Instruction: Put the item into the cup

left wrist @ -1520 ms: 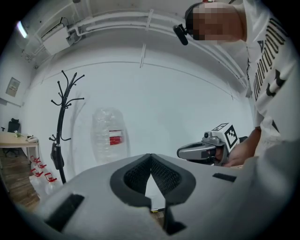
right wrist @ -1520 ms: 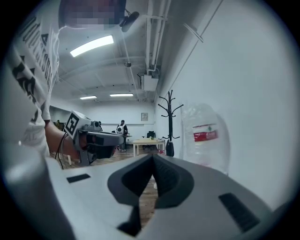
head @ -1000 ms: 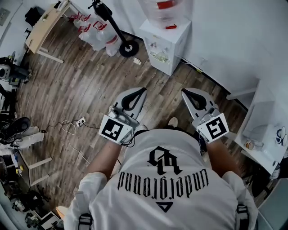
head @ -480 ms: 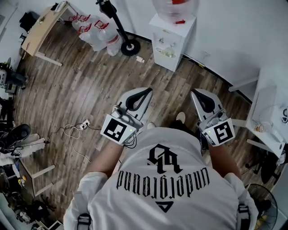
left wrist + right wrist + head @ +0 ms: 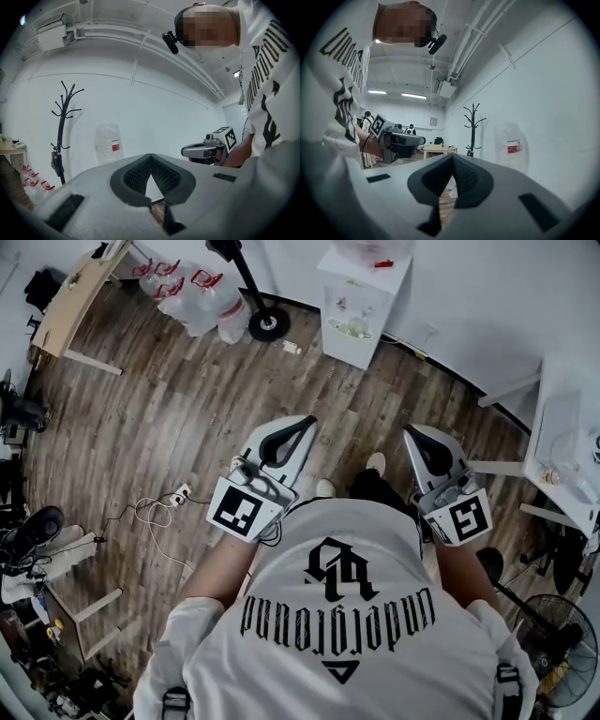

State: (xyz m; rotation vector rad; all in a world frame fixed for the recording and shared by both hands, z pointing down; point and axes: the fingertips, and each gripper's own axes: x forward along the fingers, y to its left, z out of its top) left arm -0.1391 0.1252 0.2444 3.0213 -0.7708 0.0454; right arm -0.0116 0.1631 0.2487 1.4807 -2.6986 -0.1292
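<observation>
My left gripper and right gripper are held side by side in front of the person's white T-shirt, above the wooden floor. Both are shut with nothing between their jaws. In the left gripper view the dark pads of the left gripper meet at the tip, and the right gripper shows at the right. In the right gripper view the right gripper is shut too, with the left gripper at the left. I cannot make out a cup or an item in any view.
A white water dispenser stands by the wall ahead, with a coat stand's base and large water bottles to its left. A white table with small things is at the right edge. A cable lies on the floor, a fan lower right.
The floor, dispenser and coat stand have slid up and the white table has shifted right in the head view. Both grippers drifted slightly right and stayed shut.
</observation>
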